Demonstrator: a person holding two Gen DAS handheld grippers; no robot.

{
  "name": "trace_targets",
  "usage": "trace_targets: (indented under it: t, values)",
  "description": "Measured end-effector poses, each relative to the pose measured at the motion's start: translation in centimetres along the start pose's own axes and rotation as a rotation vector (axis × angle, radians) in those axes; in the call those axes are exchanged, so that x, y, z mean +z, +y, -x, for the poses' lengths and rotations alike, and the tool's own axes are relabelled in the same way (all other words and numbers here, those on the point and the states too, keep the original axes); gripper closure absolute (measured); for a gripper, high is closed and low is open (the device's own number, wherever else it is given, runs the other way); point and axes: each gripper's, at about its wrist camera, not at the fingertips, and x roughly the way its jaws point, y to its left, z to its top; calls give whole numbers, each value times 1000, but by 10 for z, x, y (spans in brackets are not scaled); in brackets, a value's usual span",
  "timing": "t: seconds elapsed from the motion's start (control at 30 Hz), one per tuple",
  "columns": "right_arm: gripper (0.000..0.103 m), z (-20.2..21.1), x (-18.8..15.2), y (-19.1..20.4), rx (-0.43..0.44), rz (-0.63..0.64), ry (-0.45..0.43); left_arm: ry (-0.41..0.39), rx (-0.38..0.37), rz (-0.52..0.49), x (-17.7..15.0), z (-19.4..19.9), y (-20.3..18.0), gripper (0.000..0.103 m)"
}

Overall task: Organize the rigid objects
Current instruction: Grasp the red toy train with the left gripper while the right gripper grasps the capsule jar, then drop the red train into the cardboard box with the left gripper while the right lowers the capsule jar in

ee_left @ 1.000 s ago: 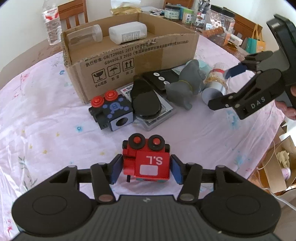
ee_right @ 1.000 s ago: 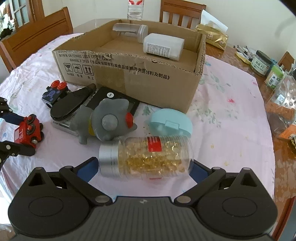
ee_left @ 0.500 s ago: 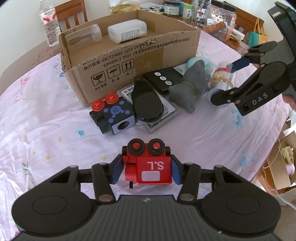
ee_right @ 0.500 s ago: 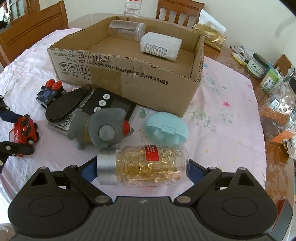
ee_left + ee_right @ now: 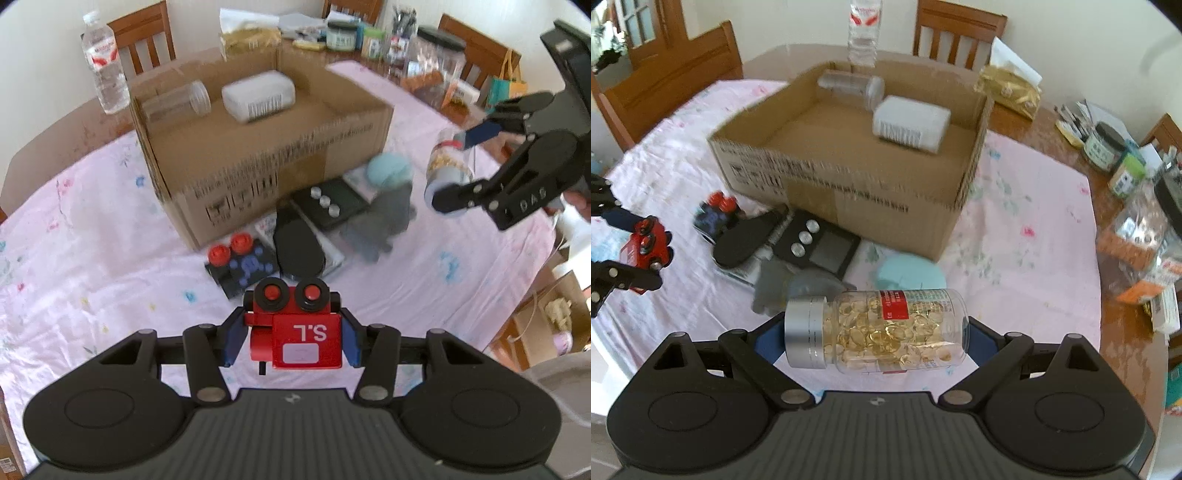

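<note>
My left gripper (image 5: pixel 291 338) is shut on a red toy train (image 5: pixel 295 332) marked "S.L", held above the table. My right gripper (image 5: pixel 871 334) is shut on a clear capsule bottle (image 5: pixel 882 328) with a silver cap, held sideways above the table; it also shows in the left wrist view (image 5: pixel 448 166). An open cardboard box (image 5: pixel 849 173) stands ahead, holding a clear jar (image 5: pixel 853 86) and a white container (image 5: pixel 910 123). The box also shows in the left wrist view (image 5: pixel 266 158).
In front of the box lie a dark toy block with red knobs (image 5: pixel 236 262), a black oval case (image 5: pixel 297 247), a black scale (image 5: pixel 816 245), a grey plush toy (image 5: pixel 384 221) and a light blue case (image 5: pixel 908 275). Jars and packets crowd the table's right edge (image 5: pixel 1130 221).
Both grippers have risen off the table with their objects and moved closer to the box. The train and the bottle stay gripped.
</note>
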Motion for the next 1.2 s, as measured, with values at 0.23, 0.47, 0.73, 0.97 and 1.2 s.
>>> trace_targets:
  t: [0.23,0.47,0.73,0.97,1.2]
  values:
    - [5,25,27,-5,11,49,-83,-120,19,-26,42,24,5,51]
    - [5,35,56,-13,9,57,-152,-191,66,-46,85,14,17,51]
    - [5,34,73,-16,-3,68,-174,-182,95,-23,112,-19,35,51]
    - [5,32,84,-17,-4,67,-182,-215,161,78,104,-28,44,20]
    - [5,22,94,-19,1,56,-174,-277,181,161,76,-1,39,6]
